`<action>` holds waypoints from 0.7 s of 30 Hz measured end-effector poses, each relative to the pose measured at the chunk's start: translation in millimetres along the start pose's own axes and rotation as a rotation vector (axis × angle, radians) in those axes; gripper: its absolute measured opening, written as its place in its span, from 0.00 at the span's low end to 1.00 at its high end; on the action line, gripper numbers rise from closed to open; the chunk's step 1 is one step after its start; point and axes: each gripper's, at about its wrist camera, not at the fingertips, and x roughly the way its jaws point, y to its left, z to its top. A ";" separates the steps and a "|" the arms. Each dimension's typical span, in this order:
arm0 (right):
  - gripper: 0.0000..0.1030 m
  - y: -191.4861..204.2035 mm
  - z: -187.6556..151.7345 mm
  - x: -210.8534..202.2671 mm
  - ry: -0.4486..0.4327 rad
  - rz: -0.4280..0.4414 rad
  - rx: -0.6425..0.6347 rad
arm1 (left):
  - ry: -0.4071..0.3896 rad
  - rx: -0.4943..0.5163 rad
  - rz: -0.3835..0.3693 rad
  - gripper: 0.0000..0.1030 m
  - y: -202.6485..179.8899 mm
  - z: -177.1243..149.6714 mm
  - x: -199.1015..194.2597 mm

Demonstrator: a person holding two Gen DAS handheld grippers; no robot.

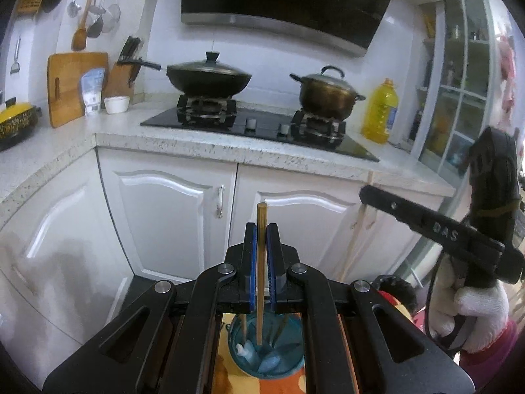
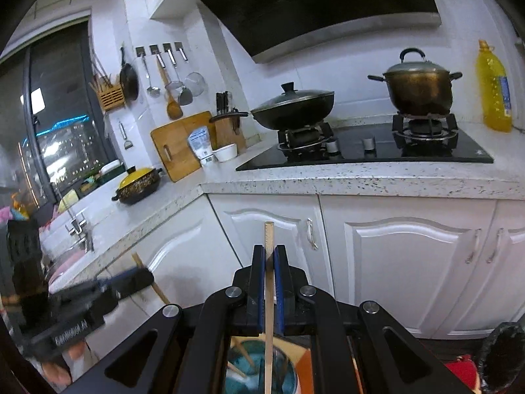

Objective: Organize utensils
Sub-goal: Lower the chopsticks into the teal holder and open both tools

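Observation:
My left gripper [image 1: 261,229] is shut on a brown chopstick [image 1: 261,262] held upright; its lower end reaches into a blue-green cup [image 1: 266,358] below, which holds other chopsticks. My right gripper [image 2: 269,252] is shut on a pale wooden chopstick [image 2: 269,295], also upright, with its lower end in the same cup [image 2: 259,377]. The right gripper shows in the left wrist view [image 1: 367,193] at the right, held by a white-gloved hand, with its pale chopstick [image 1: 356,229] hanging down. The left gripper appears blurred in the right wrist view [image 2: 144,275] at lower left.
The cup stands on an orange patterned surface [image 1: 275,385]. White cabinet doors [image 1: 164,210] face me. Above them a speckled counter [image 1: 229,146] carries a hob with a black wok [image 1: 208,77] and a brown pot [image 1: 328,95], an oil bottle [image 1: 380,113], a cutting board [image 1: 70,85].

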 end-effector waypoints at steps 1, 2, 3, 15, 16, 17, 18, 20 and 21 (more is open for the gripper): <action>0.05 -2.1 -2.9 11.5 0.010 -0.003 -0.003 | 0.007 0.000 -0.001 0.04 -0.3 -1.8 4.3; 0.05 -3.6 -5.4 18.4 0.018 -0.007 -0.005 | 0.018 0.003 0.000 0.04 -0.2 -4.6 11.0; 0.05 -6.1 -9.9 27.1 0.029 -0.011 -0.007 | 0.026 0.011 0.007 0.04 -0.9 -7.7 16.2; 0.05 -37.2 -64.9 65.7 0.152 -0.005 0.064 | 0.160 -0.019 -0.005 0.04 3.6 -51.4 67.4; 0.05 -37.8 -68.2 67.3 0.163 0.001 0.073 | 0.170 -0.026 -0.006 0.04 4.0 -55.4 69.9; 0.05 -38.7 -71.9 67.6 0.167 0.006 0.080 | 0.177 -0.028 -0.005 0.04 3.8 -58.6 71.2; 0.05 -38.5 -74.5 67.8 0.172 0.008 0.080 | 0.185 -0.027 -0.005 0.04 3.0 -62.6 72.0; 0.05 -37.9 -77.1 67.5 0.181 0.016 0.080 | 0.169 -0.013 0.006 0.04 0.5 -65.7 69.0; 0.05 -38.2 -77.4 67.9 0.187 0.021 0.087 | 0.170 -0.011 0.007 0.04 -0.2 -65.9 68.1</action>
